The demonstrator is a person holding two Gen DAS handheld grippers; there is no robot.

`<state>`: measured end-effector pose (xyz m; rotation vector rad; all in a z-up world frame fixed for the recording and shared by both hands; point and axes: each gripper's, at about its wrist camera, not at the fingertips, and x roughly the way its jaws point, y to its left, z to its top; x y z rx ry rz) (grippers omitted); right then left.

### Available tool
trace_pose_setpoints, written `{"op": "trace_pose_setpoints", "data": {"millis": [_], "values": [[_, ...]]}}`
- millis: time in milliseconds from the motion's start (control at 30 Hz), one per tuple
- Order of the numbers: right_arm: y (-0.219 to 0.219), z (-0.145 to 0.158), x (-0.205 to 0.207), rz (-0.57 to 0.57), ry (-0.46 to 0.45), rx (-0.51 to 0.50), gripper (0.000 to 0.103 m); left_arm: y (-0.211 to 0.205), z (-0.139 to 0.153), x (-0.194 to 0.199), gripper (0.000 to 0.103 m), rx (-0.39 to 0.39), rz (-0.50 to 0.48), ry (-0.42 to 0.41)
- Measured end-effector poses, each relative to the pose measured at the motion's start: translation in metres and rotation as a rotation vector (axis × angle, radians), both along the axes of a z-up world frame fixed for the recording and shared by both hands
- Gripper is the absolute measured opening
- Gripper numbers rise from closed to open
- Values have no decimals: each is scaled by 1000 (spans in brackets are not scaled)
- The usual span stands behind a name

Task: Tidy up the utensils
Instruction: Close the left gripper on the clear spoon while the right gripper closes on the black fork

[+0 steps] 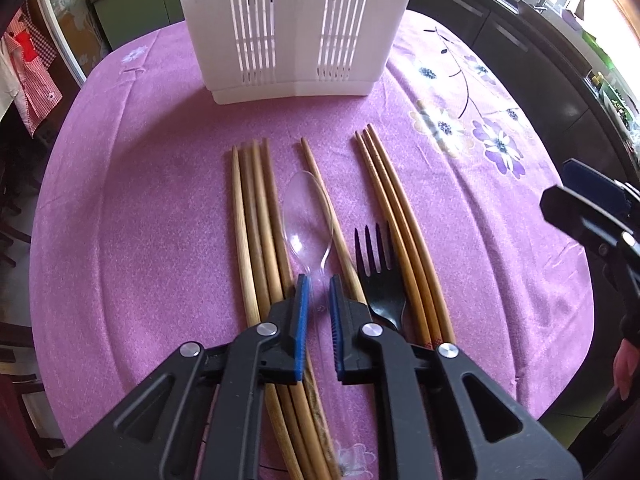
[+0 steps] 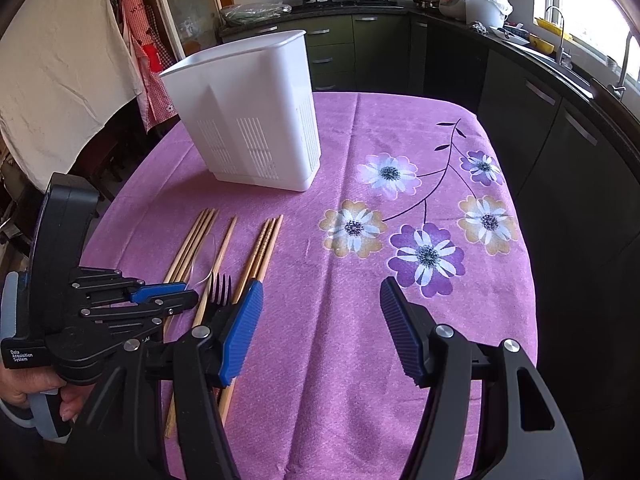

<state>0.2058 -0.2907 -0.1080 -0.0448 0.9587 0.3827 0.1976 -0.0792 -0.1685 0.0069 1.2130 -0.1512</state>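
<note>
A clear plastic spoon [image 1: 308,220] lies on the purple tablecloth [image 1: 140,220] between wooden chopsticks [image 1: 256,220] and a black fork [image 1: 378,272]. My left gripper [image 1: 319,284] points steeply down and is shut on the spoon's thin clear handle, with the bowl ahead of the fingertips. More chopsticks [image 1: 396,208] lie right of the fork. A white slotted utensil holder [image 1: 292,28] stands upright behind them. In the right wrist view my right gripper [image 2: 321,284] hangs open over bare cloth, right of the fork [image 2: 220,284], with nothing between its fingers. The left gripper [image 2: 188,294] sits at its left.
The holder [image 2: 248,120] stands at the back left of the table. Printed flowers [image 2: 426,256] cover the cloth's right half. Dark kitchen cabinets [image 2: 560,128] and a counter with a sink run along the right. A hand [image 2: 24,392] grips the left tool's handle.
</note>
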Motion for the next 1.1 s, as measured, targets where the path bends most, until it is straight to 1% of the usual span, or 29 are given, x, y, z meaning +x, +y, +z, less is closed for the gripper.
{"op": "trace_pose_setpoints", "data": {"millis": [100, 167, 233, 267, 333, 400, 467, 533, 633, 700, 800, 1100], "values": [[7, -3, -3, 19, 8, -12, 61, 5, 9, -6, 8, -37, 3, -33], [12, -6, -4, 36, 15, -24, 58, 9, 20, -9, 8, -55, 16, -68], [20, -10, -6, 64, 35, -28, 45, 13, 33, -15, 8, -70, 23, -108], [25, -13, -6, 82, 54, -20, 42, 15, 39, -17, 8, -76, 26, -122], [36, -19, -8, 123, 90, -16, 32, 19, 51, -23, 8, -81, 29, -160], [48, -25, -11, 152, 116, -24, 27, 20, 60, -29, 8, -75, 28, -192], [58, -30, -12, 171, 131, -39, 25, 21, 67, -34, 8, -70, 24, -216], [67, -35, -13, 188, 155, -50, 18, 24, 71, -39, 8, -65, 19, -230], [78, -41, -13, 201, 176, -67, 16, 23, 74, -42, 8, -67, 12, -241], [82, -44, -15, 209, 192, -65, 11, 25, 74, -45, 8, -72, 10, -245], [89, -49, -16, 215, 206, -81, 9, 25, 74, -45, 8, -73, 7, -246], [103, -54, -15, 206, 223, -121, 9, 30, 74, -45, 8, -79, 4, -249]]}}
